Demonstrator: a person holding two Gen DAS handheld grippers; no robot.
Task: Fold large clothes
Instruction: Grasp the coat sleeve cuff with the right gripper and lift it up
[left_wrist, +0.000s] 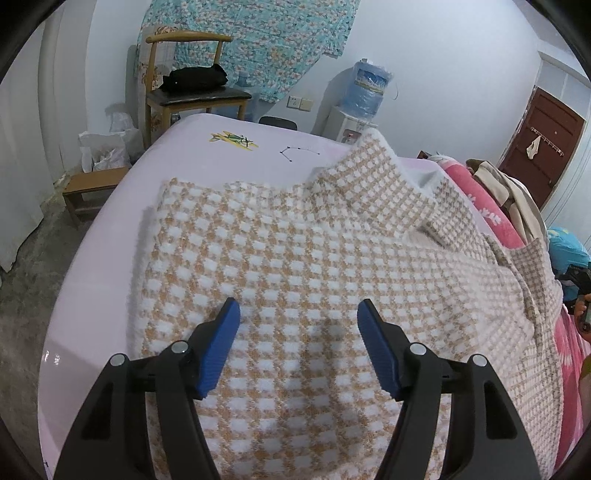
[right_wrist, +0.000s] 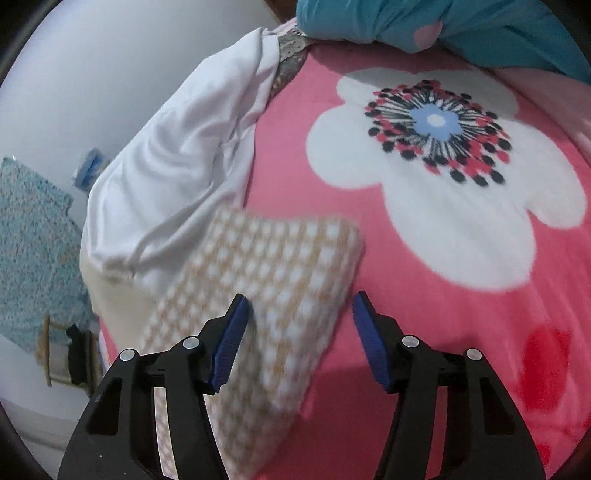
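A large tan-and-white checked garment (left_wrist: 295, 258) lies spread on a pale pink bed sheet (left_wrist: 96, 266), with one part raised in a peak at the far right. My left gripper (left_wrist: 298, 314) is open just above the garment's near part and holds nothing. In the right wrist view, a sleeve-like end of the same checked garment (right_wrist: 273, 288) lies over a pink blanket (right_wrist: 424, 332) with a big white flower. My right gripper (right_wrist: 300, 306) is open above that end, its left finger over the cloth, and holds nothing.
A white cloth (right_wrist: 177, 162) lies bunched beside the checked end, and a teal pillow (right_wrist: 424, 22) sits beyond. A wooden chair (left_wrist: 192, 88), a low stool (left_wrist: 92, 188), a water dispenser (left_wrist: 358, 110) and a brown door (left_wrist: 543, 144) stand past the bed.
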